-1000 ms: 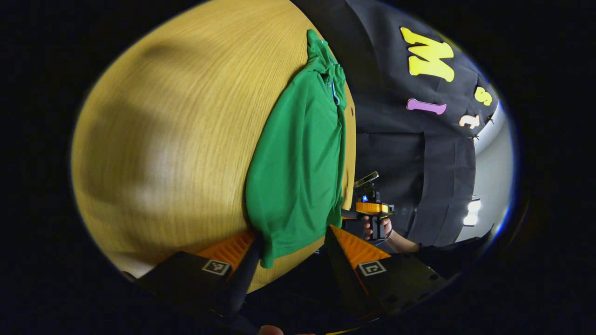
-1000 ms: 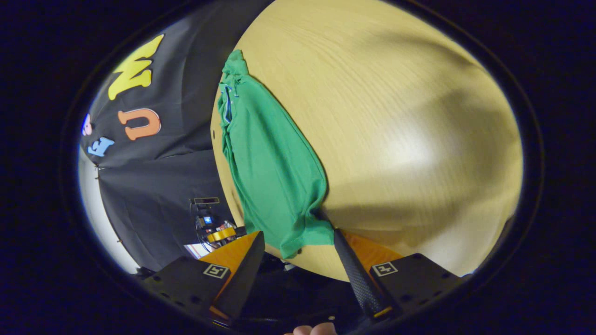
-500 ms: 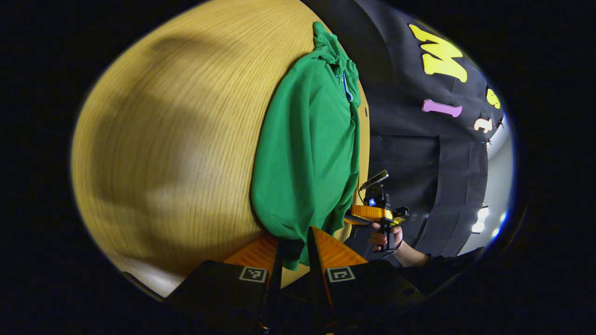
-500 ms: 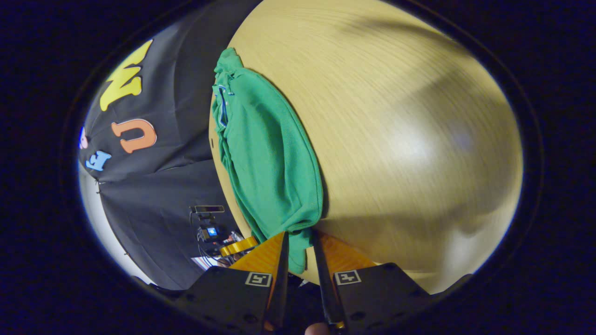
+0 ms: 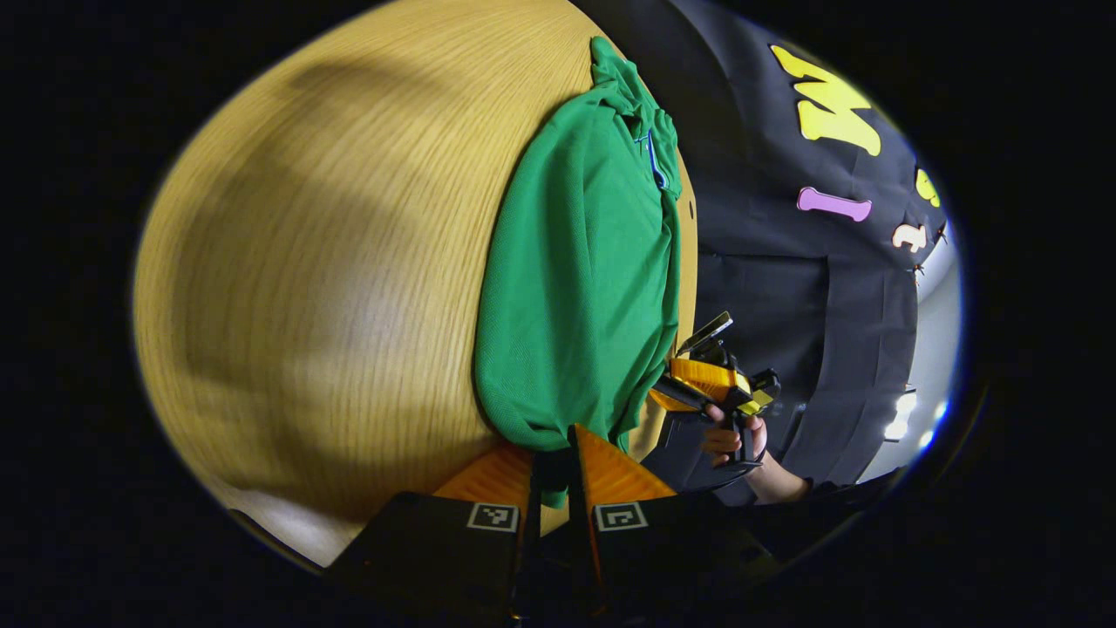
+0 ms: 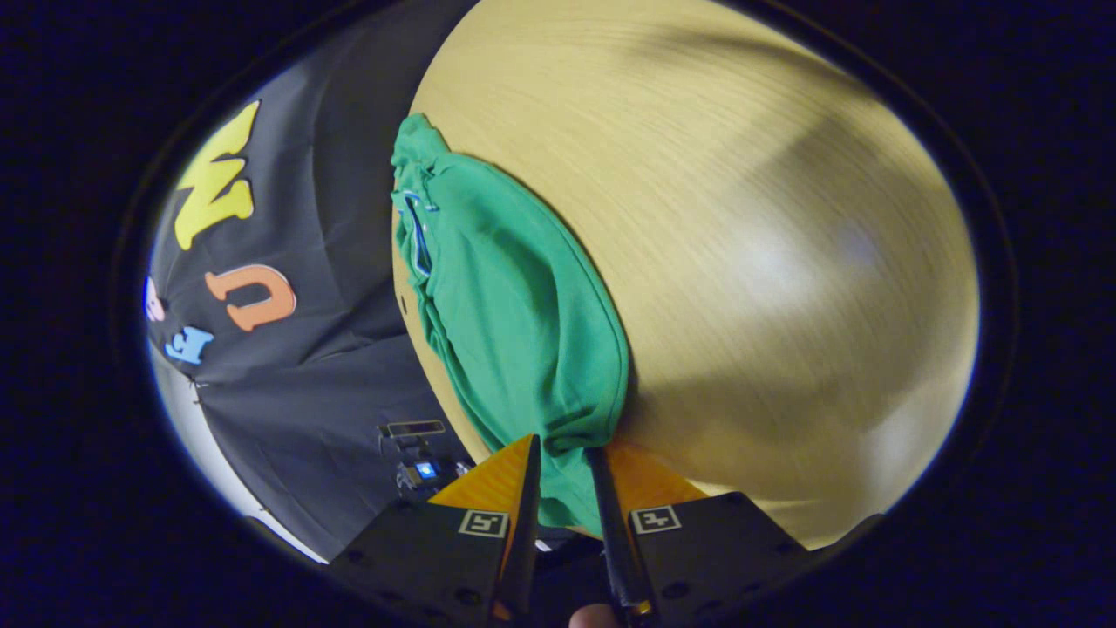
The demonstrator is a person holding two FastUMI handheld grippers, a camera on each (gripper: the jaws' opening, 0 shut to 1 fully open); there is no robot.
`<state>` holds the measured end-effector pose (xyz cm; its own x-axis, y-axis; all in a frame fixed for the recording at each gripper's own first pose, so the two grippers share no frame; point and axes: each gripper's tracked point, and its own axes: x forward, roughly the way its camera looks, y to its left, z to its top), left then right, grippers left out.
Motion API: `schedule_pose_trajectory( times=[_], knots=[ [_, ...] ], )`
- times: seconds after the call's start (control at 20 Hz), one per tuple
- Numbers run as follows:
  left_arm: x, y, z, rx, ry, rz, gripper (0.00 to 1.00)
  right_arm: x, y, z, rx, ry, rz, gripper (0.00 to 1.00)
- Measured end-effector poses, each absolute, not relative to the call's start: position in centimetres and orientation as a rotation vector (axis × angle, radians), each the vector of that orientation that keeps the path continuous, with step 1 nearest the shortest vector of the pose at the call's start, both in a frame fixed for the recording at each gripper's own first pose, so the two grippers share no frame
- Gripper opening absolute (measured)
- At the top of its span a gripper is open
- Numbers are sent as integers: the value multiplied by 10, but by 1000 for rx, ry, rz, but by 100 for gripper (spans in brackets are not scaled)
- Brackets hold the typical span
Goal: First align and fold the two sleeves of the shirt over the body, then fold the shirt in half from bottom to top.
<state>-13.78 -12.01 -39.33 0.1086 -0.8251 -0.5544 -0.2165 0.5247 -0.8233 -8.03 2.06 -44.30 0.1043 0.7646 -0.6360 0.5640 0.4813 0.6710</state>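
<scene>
A green shirt (image 5: 580, 262) lies on the wooden table (image 5: 331, 262), stretching away from me toward its collar end near the table's far edge. My left gripper (image 5: 552, 458) is shut on the near hem corner of the shirt, and the cloth bunches between its fingers. In the right gripper view the same shirt (image 6: 510, 314) runs away along the table (image 6: 741, 244), and my right gripper (image 6: 562, 462) is shut on its other near hem corner. The right gripper (image 5: 711, 384), held by a hand (image 5: 728, 440), also appears off to the side in the left gripper view.
The table edge (image 5: 689, 262) runs just beside the shirt, with the black booth wall (image 5: 785, 279) beyond it. A wide stretch of bare wood (image 6: 785, 262) lies on the shirt's other side. Part of the left gripper's device (image 6: 418, 458) sits low by the wall.
Both grippers went from open around the hem corners to shut on them. The hem is now gathered and lifted slightly, and the shirt bulges toward the collar.
</scene>
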Motion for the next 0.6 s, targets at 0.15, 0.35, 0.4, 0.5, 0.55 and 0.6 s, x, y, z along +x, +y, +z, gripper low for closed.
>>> schedule_pose_trajectory(
  times=[0.15,0.35,0.4,0.5,0.55,0.6],
  knots=[
    [-135,-124,-393,-983,1429,-572,18,-77,27,-444,1181,1582,200,34],
    [-129,-129,-395,-943,1418,-568,10,-79,31,-451,1154,1586,180,9],
    [-127,-129,-395,-939,1417,-562,6,-79,30,-451,1158,1589,178,10],
    [-124,-128,-394,-926,1405,-550,4,-79,31,-448,1168,1584,184,8],
    [-120,-127,-389,-928,1391,-548,4,-81,34,-445,1200,1563,168,8],
    [-114,-127,-383,-931,1369,-555,3,-75,30,-442,1233,1557,170,1]
  ],
)
